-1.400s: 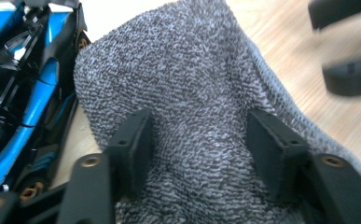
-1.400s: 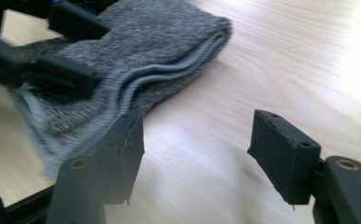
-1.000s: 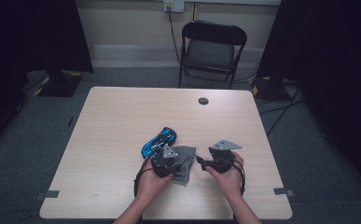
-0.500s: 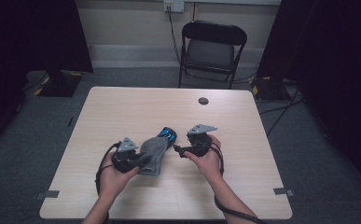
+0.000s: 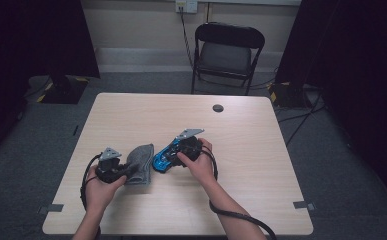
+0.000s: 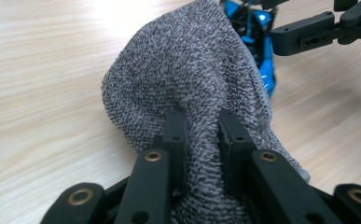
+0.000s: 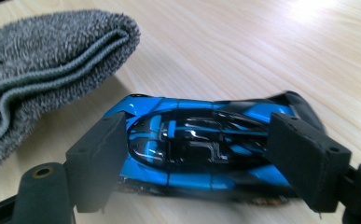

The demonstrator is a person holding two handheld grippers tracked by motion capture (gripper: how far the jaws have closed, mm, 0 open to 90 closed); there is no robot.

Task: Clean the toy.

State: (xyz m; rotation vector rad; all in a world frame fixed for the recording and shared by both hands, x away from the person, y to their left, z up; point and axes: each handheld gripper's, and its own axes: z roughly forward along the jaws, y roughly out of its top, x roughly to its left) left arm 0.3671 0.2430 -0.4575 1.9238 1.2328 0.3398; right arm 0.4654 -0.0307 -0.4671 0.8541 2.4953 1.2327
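A grey folded towel (image 5: 141, 165) lies on the wooden table (image 5: 261, 165), left of centre. My left gripper (image 5: 129, 172) is shut on its near edge; in the left gripper view the pads (image 6: 201, 121) pinch a fold of the towel (image 6: 187, 60). A blue and black toy car (image 5: 161, 161) sits just right of the towel. My right gripper (image 5: 167, 156) reaches it from the right. Its jaws have just been opening and now straddle the car (image 7: 192, 179) lengthwise, one pad at each end, without clearly pressing. The right gripper (image 7: 199, 140) is low over the table, with the towel (image 7: 52, 51) beyond to the left.
A small black round object (image 5: 218, 108) lies near the table's far edge. A black folding chair (image 5: 228, 55) stands behind the table. Cables trail from both grippers toward the near edge.
Both hands have moved left. The left gripper has dragged the towel left, away from the car. The right gripper has left the towel, come to the car, and spread its jaws.
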